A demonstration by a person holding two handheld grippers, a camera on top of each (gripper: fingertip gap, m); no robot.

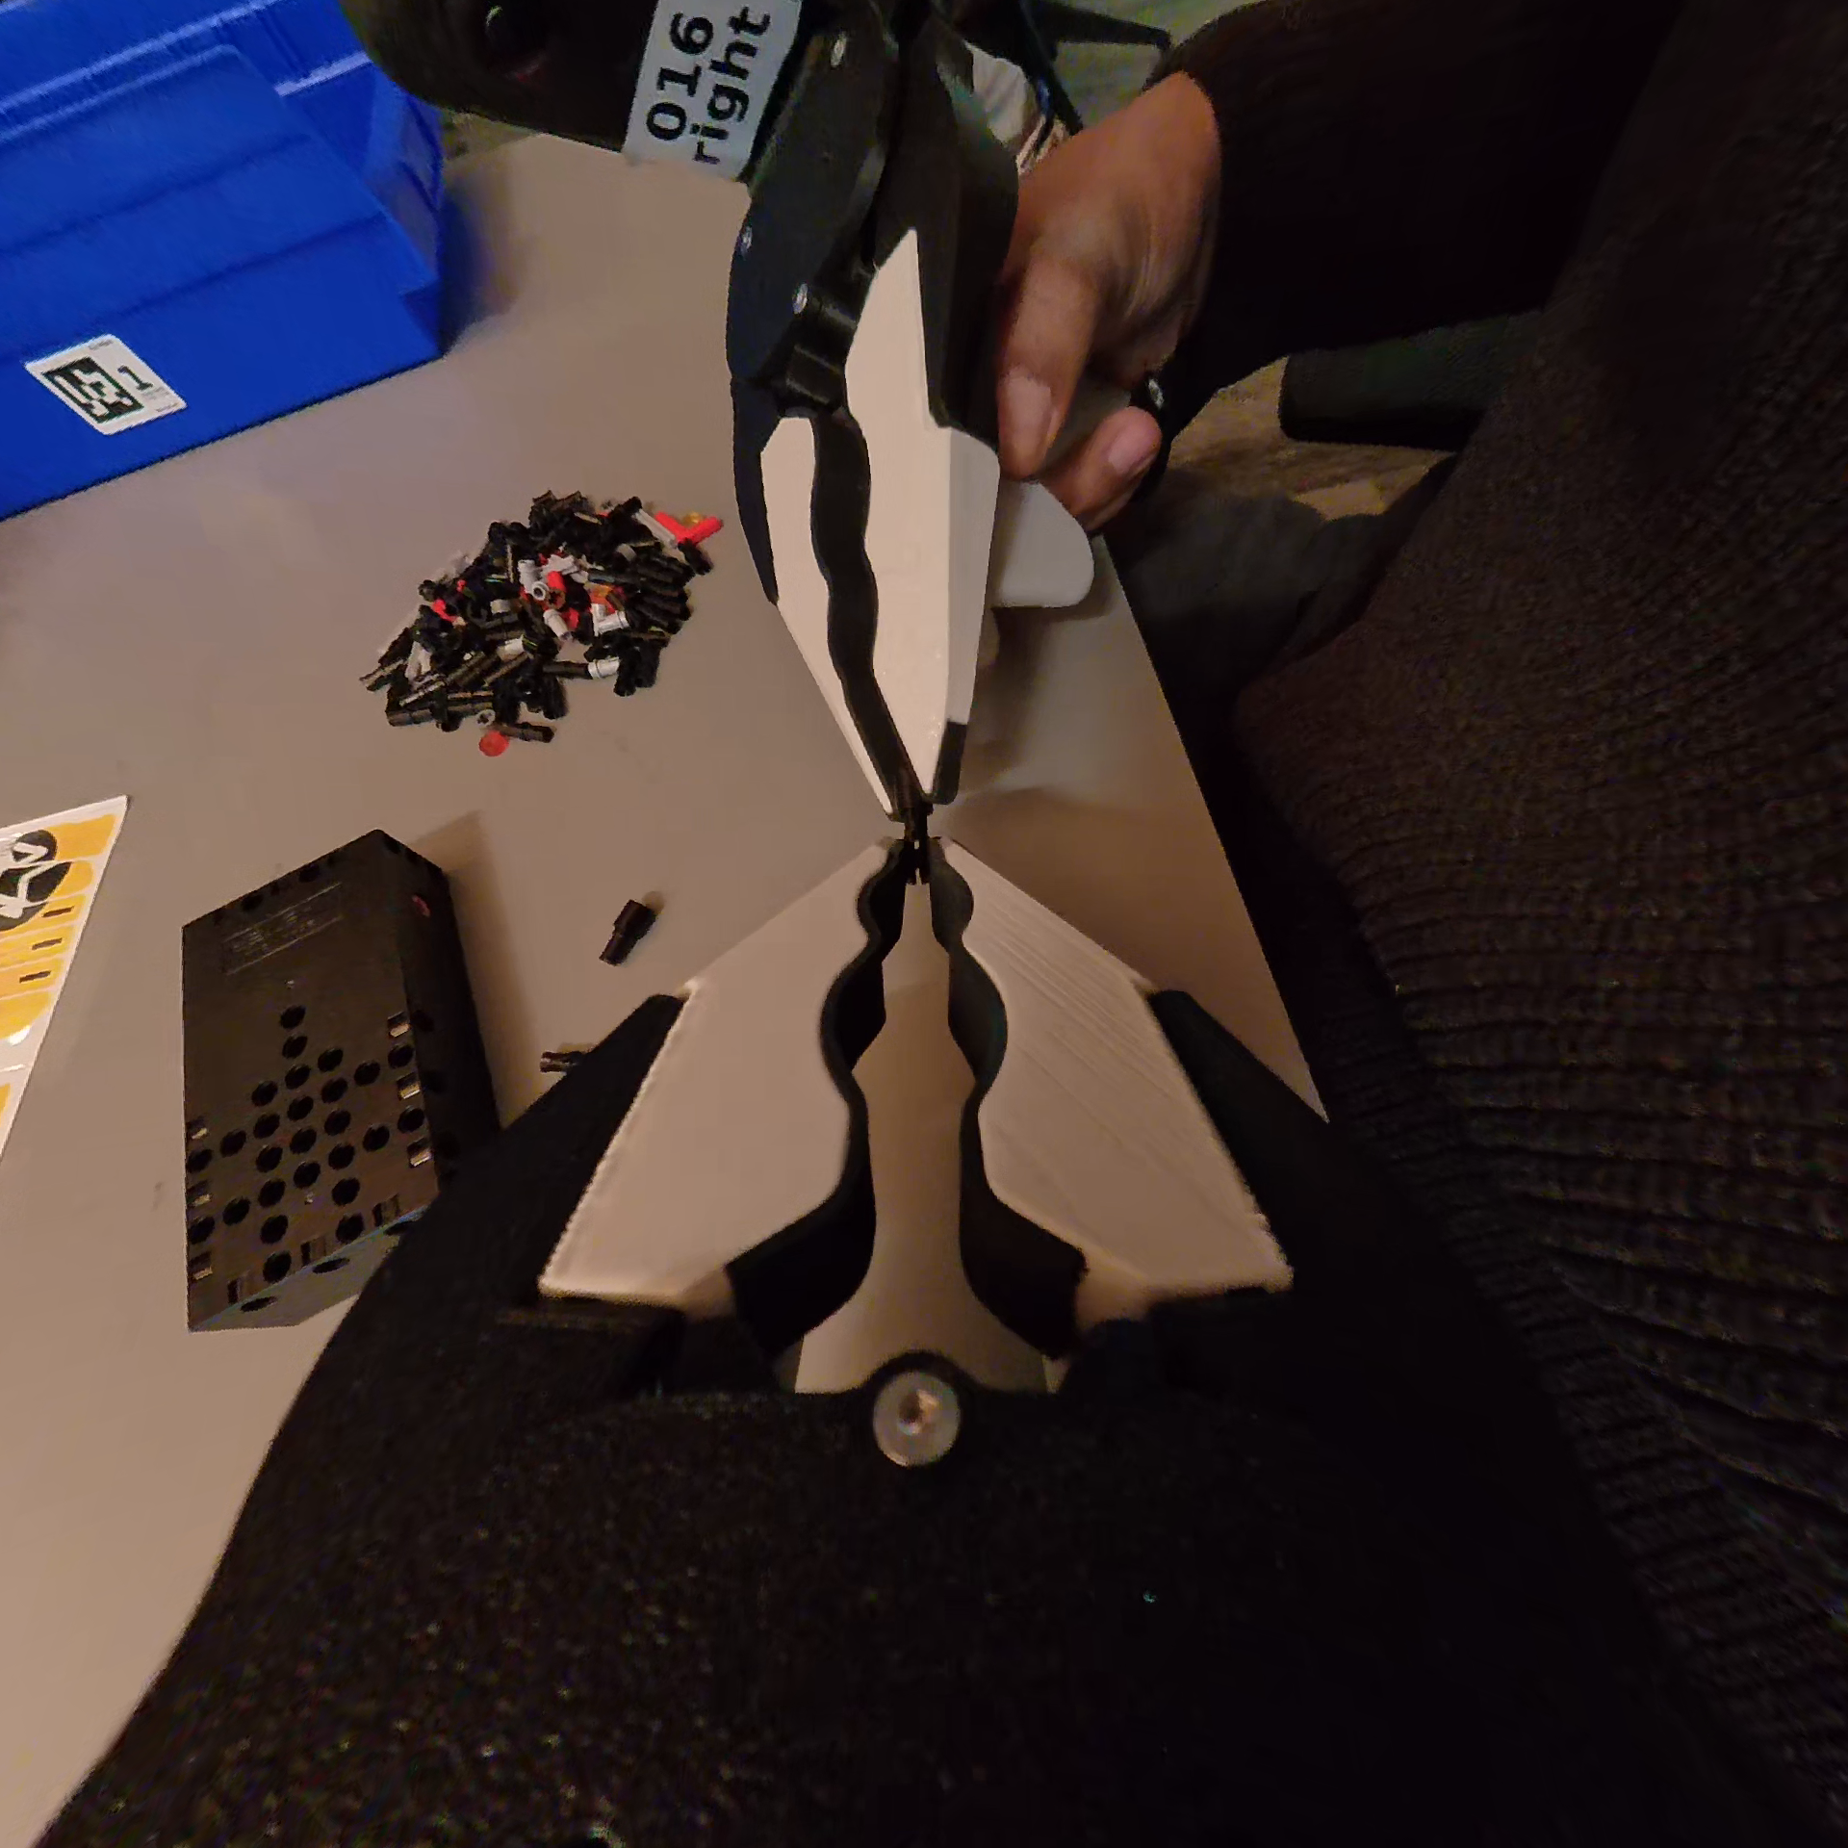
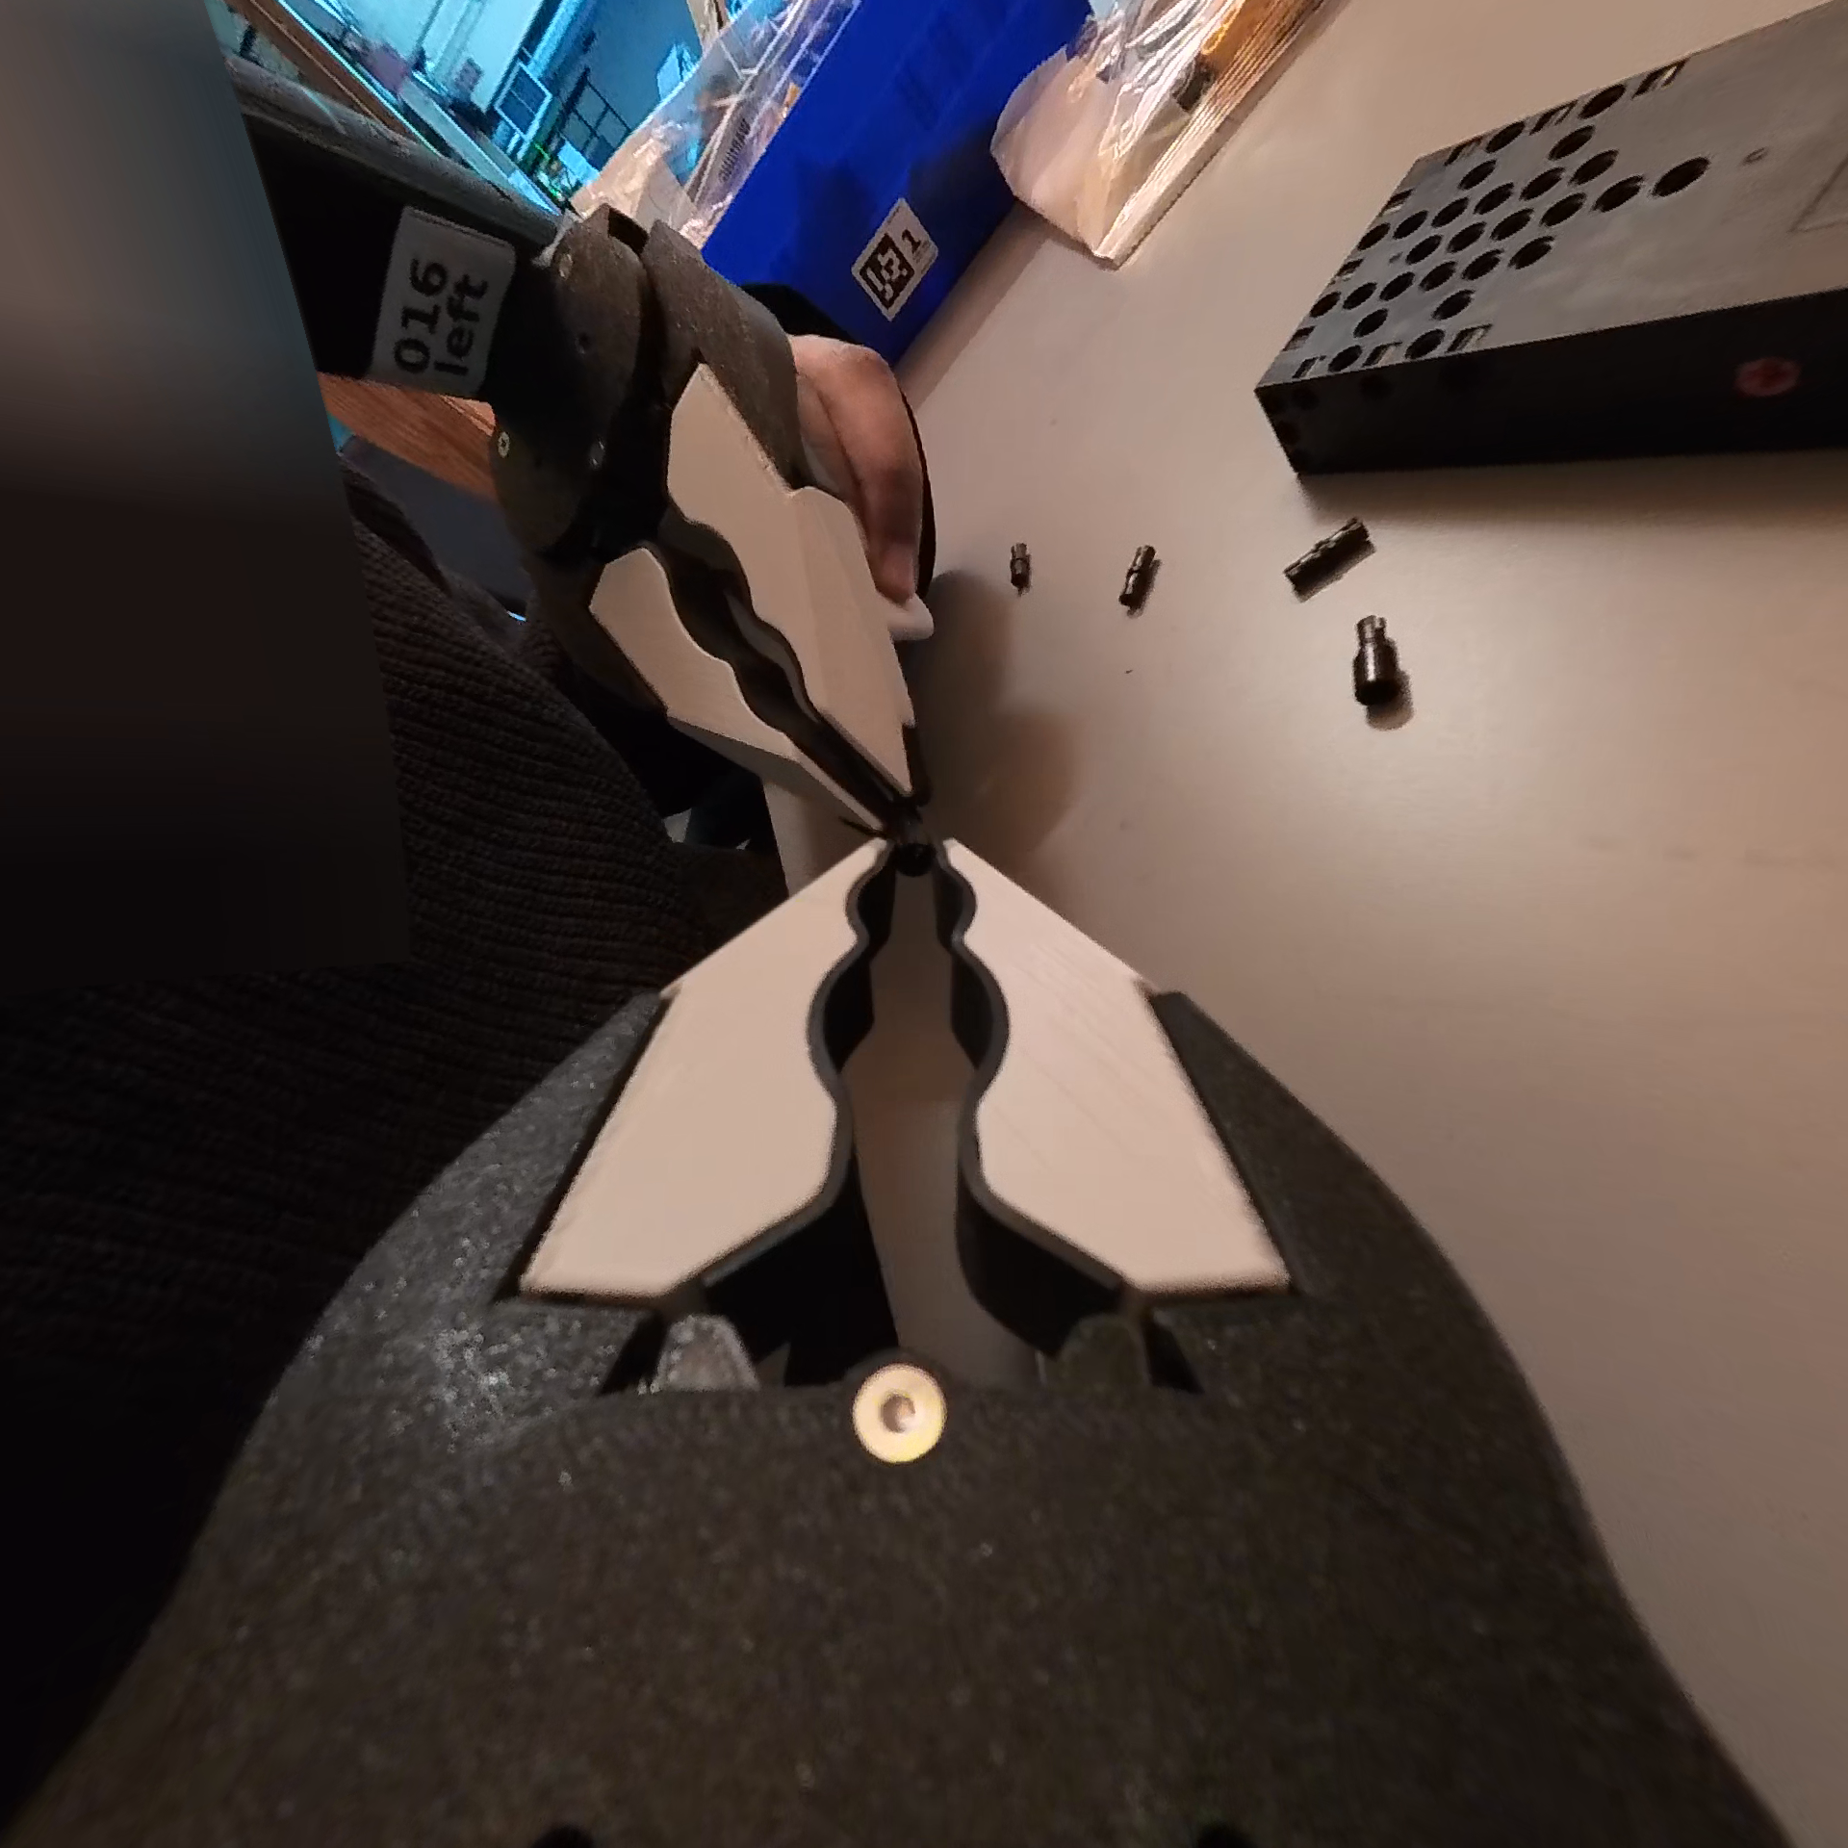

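Black and tiny, a pin (image 1: 914, 835) sits pinched between two sets of tips, up in the air just above the grey surface (image 1: 600, 350). The left hand-held gripper (image 1: 915, 865) comes at it from below in its own view, and its white fingers (image 1: 700, 1130) squeeze together on the pin's near end. The right hand-held gripper (image 1: 915, 790) comes from the other side, and its tips are closed on the far end. The two point at each other, tip to tip, almost touching. I cannot tell if the pin is one piece or two small pieces pushed together.

A bare hand (image 1: 1100, 300) with a dark sleeve holds the right one by its handle and tilts it down toward the pin. The left one leans up to meet it. In the right wrist view another hand (image 2: 870, 470) holds the left one from behind in much the same way.

Off to the side on the surface lies a pile (image 1: 545, 615) of black, red and grey pins. Nearer is a block (image 1: 310, 1090) full of round holes, lying flat. A few loose pins (image 2: 1378, 665) lie near the block. A blue bin (image 1: 200, 230) stands at the far edge, well apart from both tips.
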